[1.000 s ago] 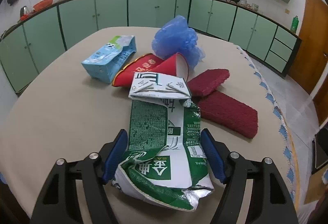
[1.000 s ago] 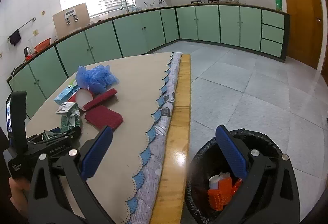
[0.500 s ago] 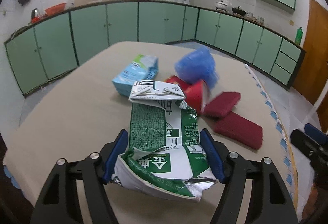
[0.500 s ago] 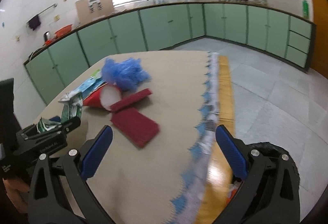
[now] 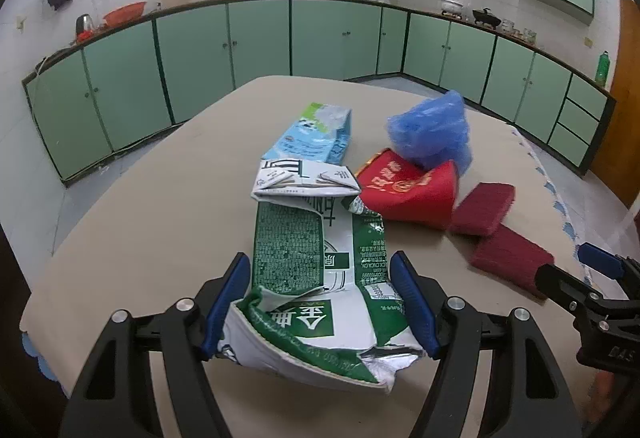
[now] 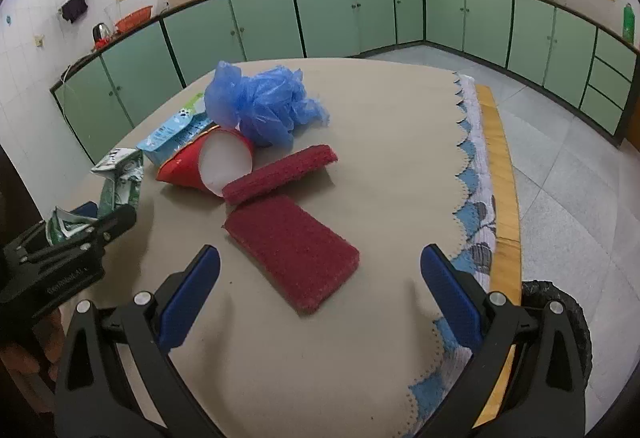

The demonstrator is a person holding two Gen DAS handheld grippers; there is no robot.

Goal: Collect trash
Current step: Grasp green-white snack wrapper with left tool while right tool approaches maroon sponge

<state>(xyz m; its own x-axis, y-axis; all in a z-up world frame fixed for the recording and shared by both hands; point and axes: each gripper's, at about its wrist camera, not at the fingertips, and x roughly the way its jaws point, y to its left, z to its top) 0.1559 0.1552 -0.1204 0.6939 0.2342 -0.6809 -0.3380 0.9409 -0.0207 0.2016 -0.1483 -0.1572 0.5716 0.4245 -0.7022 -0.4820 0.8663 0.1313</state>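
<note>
Gripping a crushed green-and-white milk carton, the left tool has its blue pads pressed against both sides of the torn lower end, which is held just above the beige desk; whether the carton's far end touches the desk cannot be told. The carton's folded white top points away from the camera toward the other trash. Just behind that top lies a light blue carton on its side. To its right a red paper cup lies tipped over, its white inside facing the right tool in the right wrist view. A crumpled blue plastic bag rests against the cup's far side. Right of the cup are two dark red scouring pads: the farther pad leans with one edge on the nearer pad, which lies flat on the desk.

From the right wrist view, the right tool hovers with its pads spread wide apart and nothing between them, the nearer pad lying just ahead of the gap. At the left edge of that view the left tool shows with the green carton clamped in it. The desk's right edge carries a scalloped blue-and-white cloth border over a wooden rim. Lower right, beside the desk, the black-lined rim of a trash bin peeks out behind the right tool's finger.
</note>
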